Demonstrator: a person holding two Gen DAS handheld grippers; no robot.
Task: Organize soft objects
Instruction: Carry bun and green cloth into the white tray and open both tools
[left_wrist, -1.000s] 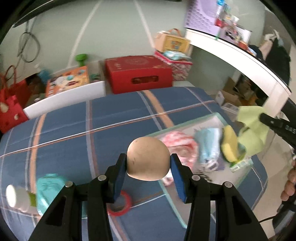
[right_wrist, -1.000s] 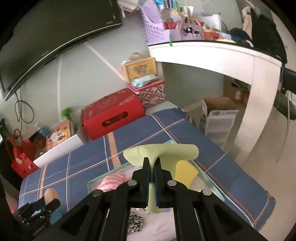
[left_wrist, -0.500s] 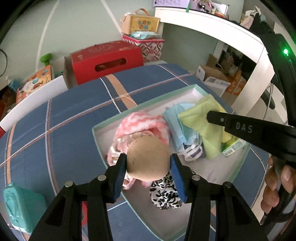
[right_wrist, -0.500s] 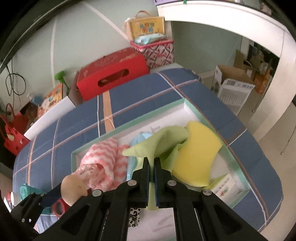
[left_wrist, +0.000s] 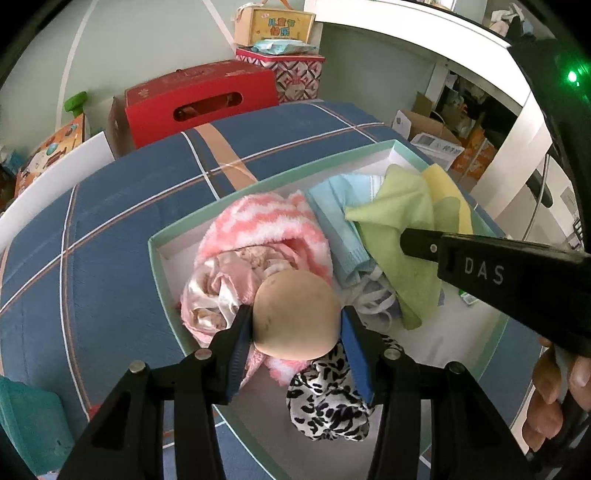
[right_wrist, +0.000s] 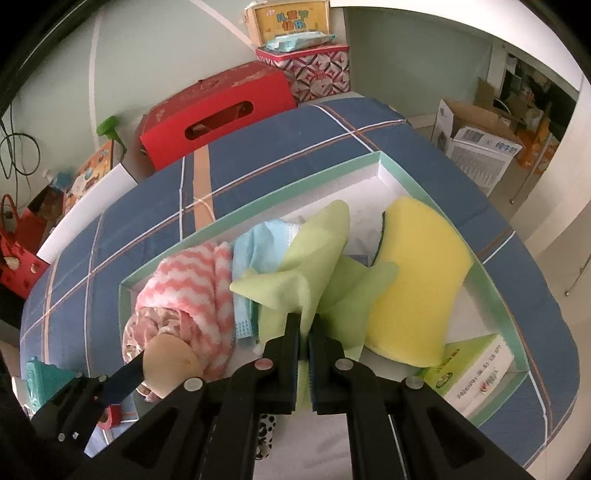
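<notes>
Now each hand-held gripper, left (left_wrist: 295, 325) clasping the tan ball (left_wrist: 295, 317), right (right_wrist: 303, 336) the green cloth (right_wrist: 306, 280).

The right tool (left_wrist: 406, 236) bears white letters "DAS" on its side.

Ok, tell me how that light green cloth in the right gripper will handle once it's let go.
The light green cloth probably flops: pinched by the right gripper, it droops and folds. It looks thin, so likely light. It should settle into the mint-rimmed box without rolling.
</notes>
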